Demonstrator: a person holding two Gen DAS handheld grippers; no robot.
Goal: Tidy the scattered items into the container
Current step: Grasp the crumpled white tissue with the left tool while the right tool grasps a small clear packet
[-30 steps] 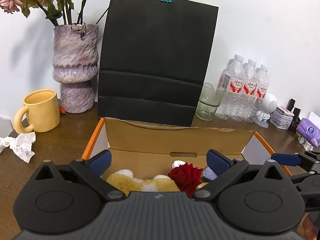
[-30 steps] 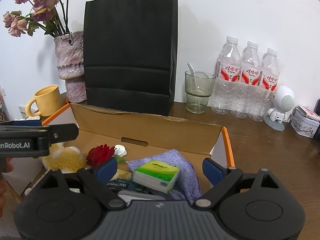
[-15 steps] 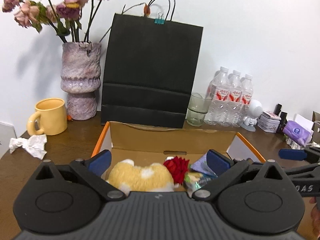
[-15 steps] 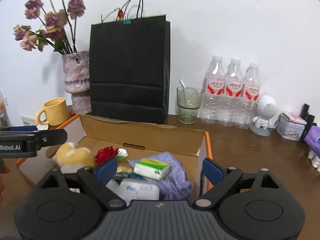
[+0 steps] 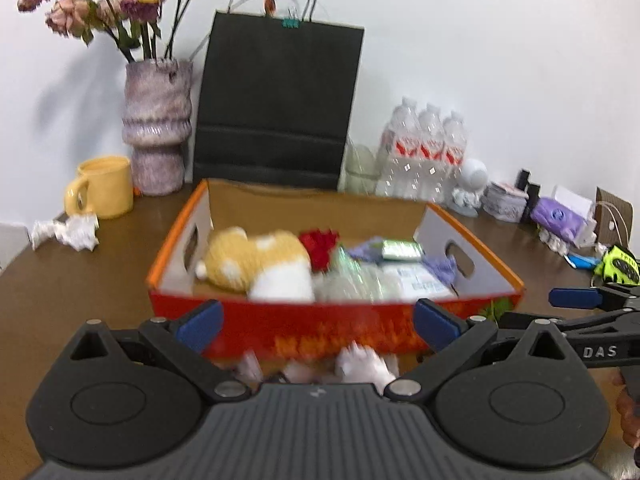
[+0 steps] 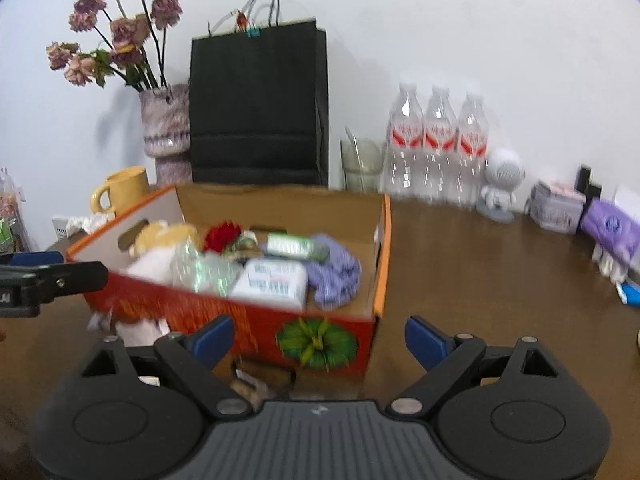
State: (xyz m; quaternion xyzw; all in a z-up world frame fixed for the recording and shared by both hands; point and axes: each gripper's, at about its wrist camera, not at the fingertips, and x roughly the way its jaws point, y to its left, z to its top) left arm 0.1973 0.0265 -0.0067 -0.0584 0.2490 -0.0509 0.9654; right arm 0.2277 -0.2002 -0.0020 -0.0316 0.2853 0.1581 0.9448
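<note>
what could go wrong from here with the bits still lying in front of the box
The crumpled pale scraps sit tight against the box front wall, so a grab by the open left gripper may nudge the box or miss. The small brown item lies partly hidden under the open right gripper, easy to overlook. The box looks crowded, so additions could spill.

"DAS" on the right gripper (image 5: 576, 300) arm (white letters, partly cut off)
</note>
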